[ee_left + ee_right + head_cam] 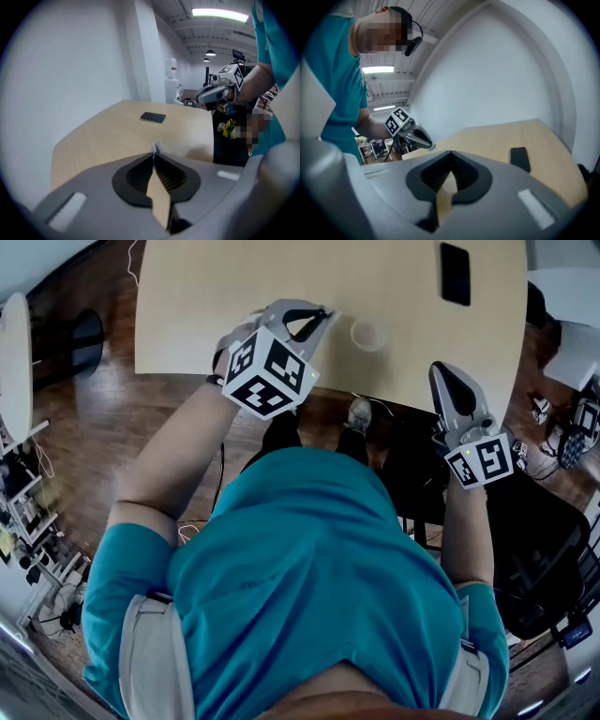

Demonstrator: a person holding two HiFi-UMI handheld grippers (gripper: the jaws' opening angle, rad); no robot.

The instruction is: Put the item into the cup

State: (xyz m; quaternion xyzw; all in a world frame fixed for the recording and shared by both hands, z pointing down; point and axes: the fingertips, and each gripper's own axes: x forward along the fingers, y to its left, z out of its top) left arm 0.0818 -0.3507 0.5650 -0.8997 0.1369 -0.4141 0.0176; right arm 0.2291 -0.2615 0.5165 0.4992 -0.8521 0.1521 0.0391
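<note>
In the upper middle of the head view, the left gripper point(326, 317) hovers over the pale surface point(187, 306). Its fingers are closed on what seems to be a small white item point(157, 147), just left of the cup point(368, 335). The right gripper point(442, 371), fingers closed on nothing, hangs at the surface's lower edge. A black phone point(456, 274) lies at the upper right.

The cup point(367, 335) stands on the table point(206, 296) near its front edge, the phone point(456, 274) behind it to the right. The left gripper point(326, 315), with the item point(157, 147) at its tips, hangs just left of the cup.
</note>
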